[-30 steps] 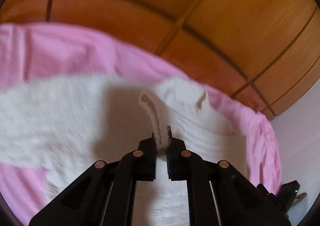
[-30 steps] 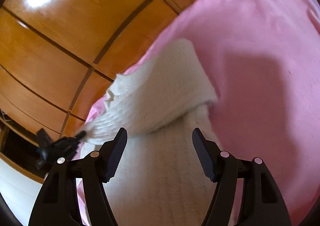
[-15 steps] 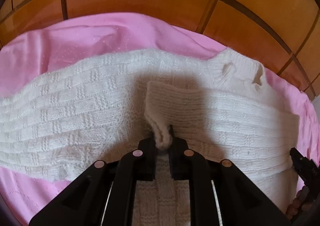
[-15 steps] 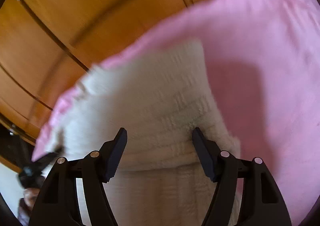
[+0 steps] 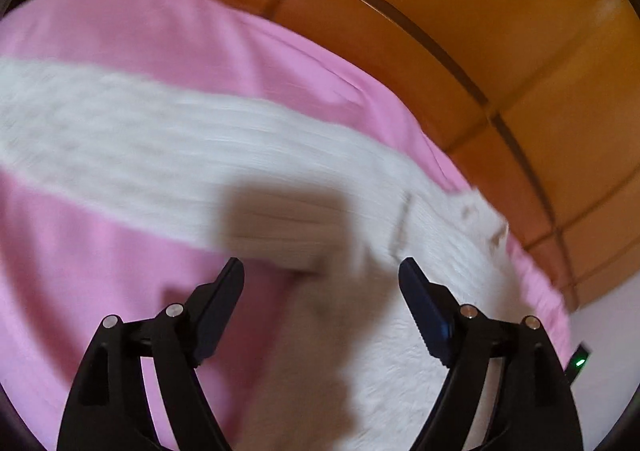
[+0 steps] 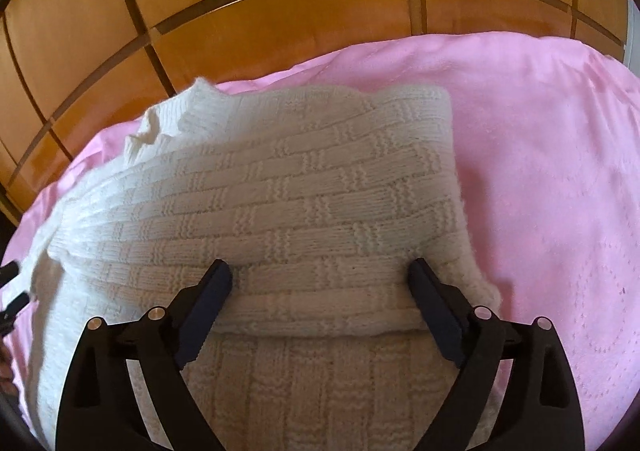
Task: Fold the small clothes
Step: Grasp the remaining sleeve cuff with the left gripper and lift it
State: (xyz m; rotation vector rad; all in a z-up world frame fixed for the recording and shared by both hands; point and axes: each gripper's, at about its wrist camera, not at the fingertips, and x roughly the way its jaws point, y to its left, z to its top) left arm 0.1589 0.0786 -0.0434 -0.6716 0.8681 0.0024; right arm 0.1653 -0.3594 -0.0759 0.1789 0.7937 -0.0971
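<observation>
A white knitted sweater point(image 6: 300, 191) lies on a pink sheet point(image 6: 540, 171), with one sleeve folded across its body. My right gripper point(image 6: 318, 283) is open and empty, its fingers just above the folded sleeve's edge. In the blurred left wrist view the sweater point(image 5: 200, 155) stretches across the pink sheet point(image 5: 100, 271), one long sleeve reaching left. My left gripper point(image 5: 322, 279) is open and empty above the sweater's edge.
A wooden panelled headboard point(image 6: 280, 11) rises behind the bed; it also shows in the left wrist view point(image 5: 500, 51). A white wall point(image 5: 600, 335) and a dark device with a green light point(image 5: 578, 363) are at the right edge.
My left gripper was shut on the sleeve's cuff; it has let go and now stands open, swinging left. My right gripper stayed open and turned over the folded sleeve.
</observation>
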